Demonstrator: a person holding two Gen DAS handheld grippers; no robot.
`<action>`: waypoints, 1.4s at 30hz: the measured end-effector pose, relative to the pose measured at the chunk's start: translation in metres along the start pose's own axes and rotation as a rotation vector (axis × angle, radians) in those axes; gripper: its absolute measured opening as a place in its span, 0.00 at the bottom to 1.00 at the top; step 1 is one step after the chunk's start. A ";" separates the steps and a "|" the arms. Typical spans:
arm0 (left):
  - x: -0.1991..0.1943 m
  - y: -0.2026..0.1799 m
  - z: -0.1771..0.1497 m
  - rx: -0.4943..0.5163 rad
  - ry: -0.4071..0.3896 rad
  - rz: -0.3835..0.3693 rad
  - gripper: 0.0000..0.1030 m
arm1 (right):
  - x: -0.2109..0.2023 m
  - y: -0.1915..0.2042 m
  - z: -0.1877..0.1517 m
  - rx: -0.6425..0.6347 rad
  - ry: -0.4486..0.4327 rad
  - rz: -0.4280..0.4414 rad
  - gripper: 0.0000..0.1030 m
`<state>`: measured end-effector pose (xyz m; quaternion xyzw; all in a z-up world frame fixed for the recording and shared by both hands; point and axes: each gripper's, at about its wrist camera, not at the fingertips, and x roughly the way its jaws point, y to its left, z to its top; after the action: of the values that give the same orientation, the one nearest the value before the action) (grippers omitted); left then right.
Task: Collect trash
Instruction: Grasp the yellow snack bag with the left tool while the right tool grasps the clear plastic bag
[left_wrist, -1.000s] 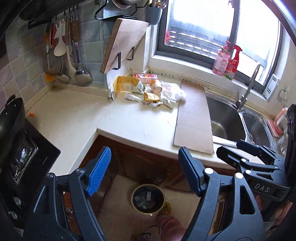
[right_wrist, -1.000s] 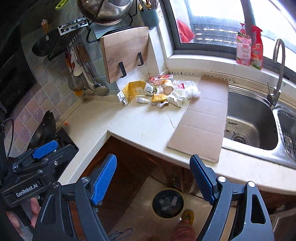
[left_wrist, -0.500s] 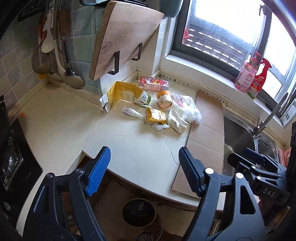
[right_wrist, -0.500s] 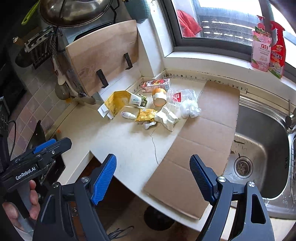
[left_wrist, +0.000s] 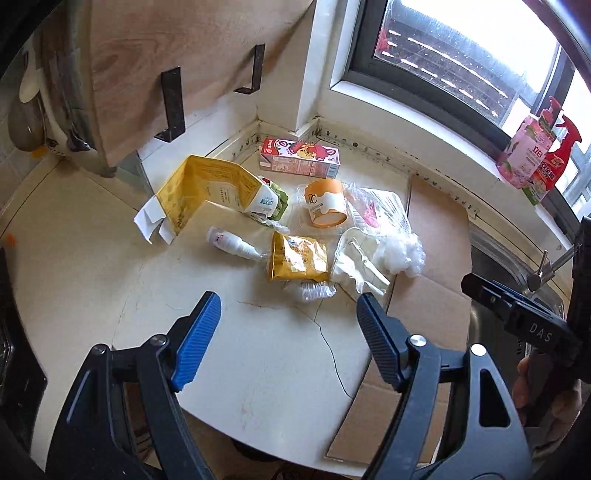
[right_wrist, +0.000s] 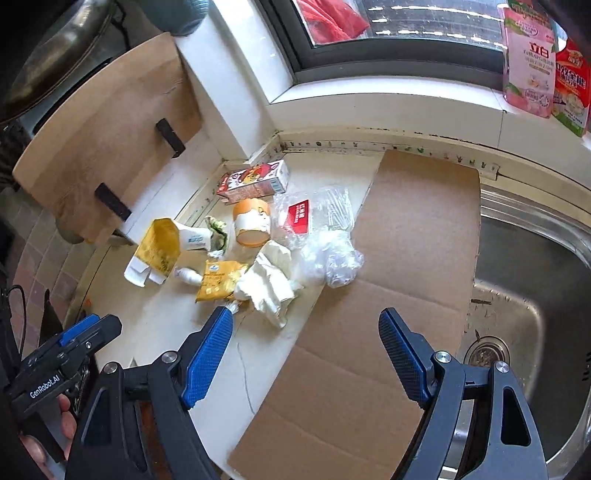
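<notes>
A pile of trash lies in the counter's back corner: a yellow carton (left_wrist: 207, 192) (right_wrist: 159, 247), a red milk box (left_wrist: 299, 160) (right_wrist: 255, 181), an orange paper cup (left_wrist: 327, 203) (right_wrist: 252, 221), a small white bottle (left_wrist: 231, 242), a yellow snack packet (left_wrist: 297, 258) (right_wrist: 219, 280), a crumpled white tissue (left_wrist: 356, 266) (right_wrist: 269, 284) and clear plastic wrap (left_wrist: 384, 225) (right_wrist: 325, 251). My left gripper (left_wrist: 288, 317) is open and empty, just in front of the pile. My right gripper (right_wrist: 306, 332) is open and empty over the flat cardboard (right_wrist: 388, 295), right of the pile.
A wooden cutting board (left_wrist: 177, 59) hangs over the back left. A steel sink (right_wrist: 532, 302) lies to the right of the cardboard. Cleaner bottles (right_wrist: 543, 62) stand on the window sill. The counter (left_wrist: 258, 369) has a crack and its front edge is near.
Both grippers have moved forward and down toward the trash pile. The floor bin below the counter has dropped out of view. Both stay open.
</notes>
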<state>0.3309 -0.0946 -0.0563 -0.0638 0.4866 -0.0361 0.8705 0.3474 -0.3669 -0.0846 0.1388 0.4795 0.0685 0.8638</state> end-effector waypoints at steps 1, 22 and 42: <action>0.011 0.001 0.004 -0.005 0.012 0.001 0.72 | 0.009 -0.006 0.004 0.012 0.002 -0.006 0.80; 0.161 0.009 0.031 -0.069 0.155 0.010 0.72 | 0.150 -0.039 0.035 0.072 0.016 -0.039 0.80; 0.172 0.013 0.024 -0.124 0.162 -0.060 0.19 | 0.148 -0.013 0.024 -0.042 0.005 0.047 0.26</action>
<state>0.4415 -0.1014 -0.1905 -0.1288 0.5548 -0.0371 0.8211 0.4465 -0.3463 -0.1965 0.1318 0.4767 0.0992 0.8634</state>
